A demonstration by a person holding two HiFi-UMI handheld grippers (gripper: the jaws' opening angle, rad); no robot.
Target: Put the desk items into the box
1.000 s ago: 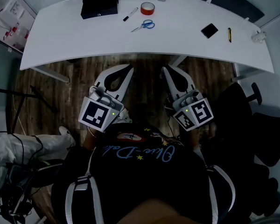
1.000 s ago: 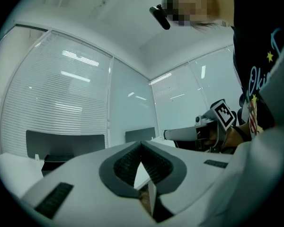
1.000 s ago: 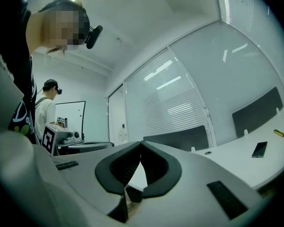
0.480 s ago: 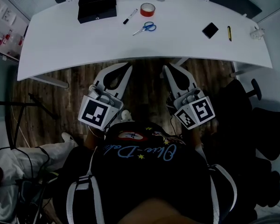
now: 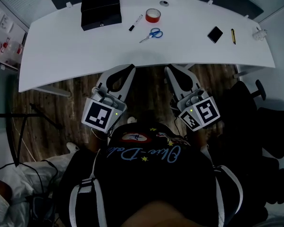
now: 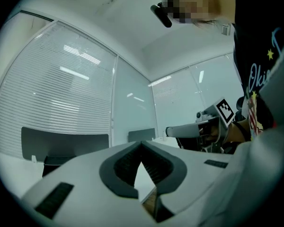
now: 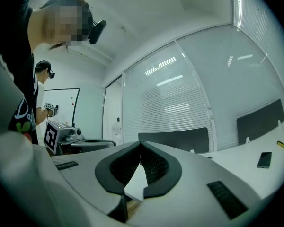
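Holds the left gripper and right gripper side by side, each with tips pressed together and empty, just short of the white desk's near edge. Beyond, spread across the desk top: scissors, marker, red tape roll, black slab, yellow pen. At the back left, black box, well apart from both grippers, all items lying outside it.

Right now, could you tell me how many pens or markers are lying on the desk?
2. A marker lies beside the red tape roll, and a yellow pen lies near the right end of the desk, beside a small black slab. The black box could hide more.
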